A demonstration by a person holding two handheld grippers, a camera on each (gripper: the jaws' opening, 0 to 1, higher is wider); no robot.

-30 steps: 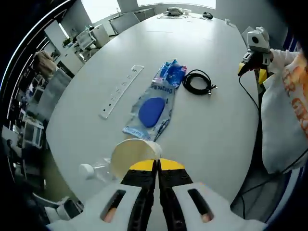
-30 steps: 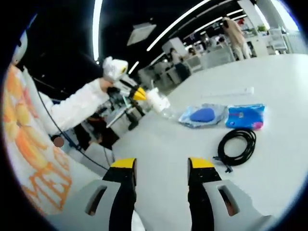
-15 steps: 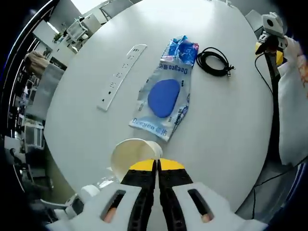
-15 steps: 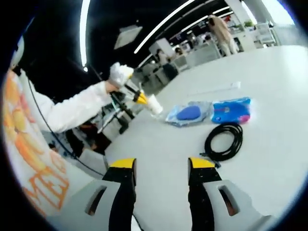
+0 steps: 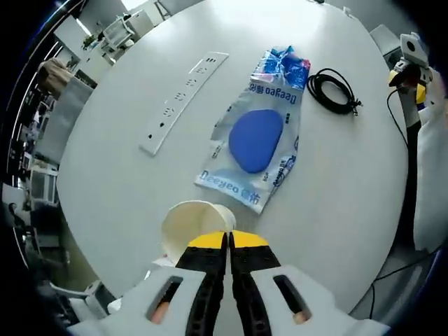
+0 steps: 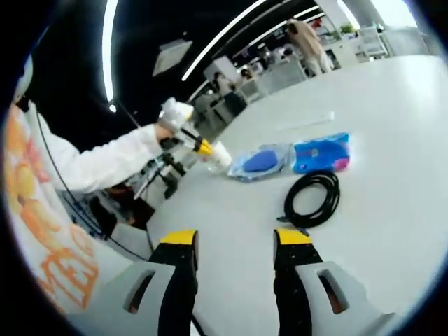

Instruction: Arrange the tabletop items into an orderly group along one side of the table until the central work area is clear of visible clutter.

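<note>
In my left gripper view, going left to right across the white worktop [image 5: 119,182]: a long white power strip [image 5: 183,102] lies diagonally at the left, well apart from the rest. Next comes a clear plastic pouch [image 5: 253,157] with blue lettering and a blue oval object [image 5: 255,139] inside; its far end touches or overlaps a crinkled blue packet [image 5: 285,64]. Just right of that packet sits a coiled black cable [image 5: 334,89]. At the far right edge I see the other hand-held gripper [image 5: 409,66], off the worktop's rim.

At the bottom, my left hand-held gripper [image 5: 229,240] has its yellow-tipped jaws pressed together on the rim of a white paper cup [image 5: 194,225], which it holds near the worktop's near edge, its open mouth facing the camera.

In my right gripper view, a white sleeve [image 6: 112,157] reaches in from the left, and the left hand-held gripper [image 6: 202,146] carries the paper cup [image 6: 220,155] just beside the pouch [image 6: 260,161]. The blue packet [image 6: 320,154] follows, with the black cable [image 6: 312,199] nearer to me. My right hand-held gripper [image 6: 234,240] has its jaws spread, holding nothing, above bare worktop [image 6: 392,168].
</note>
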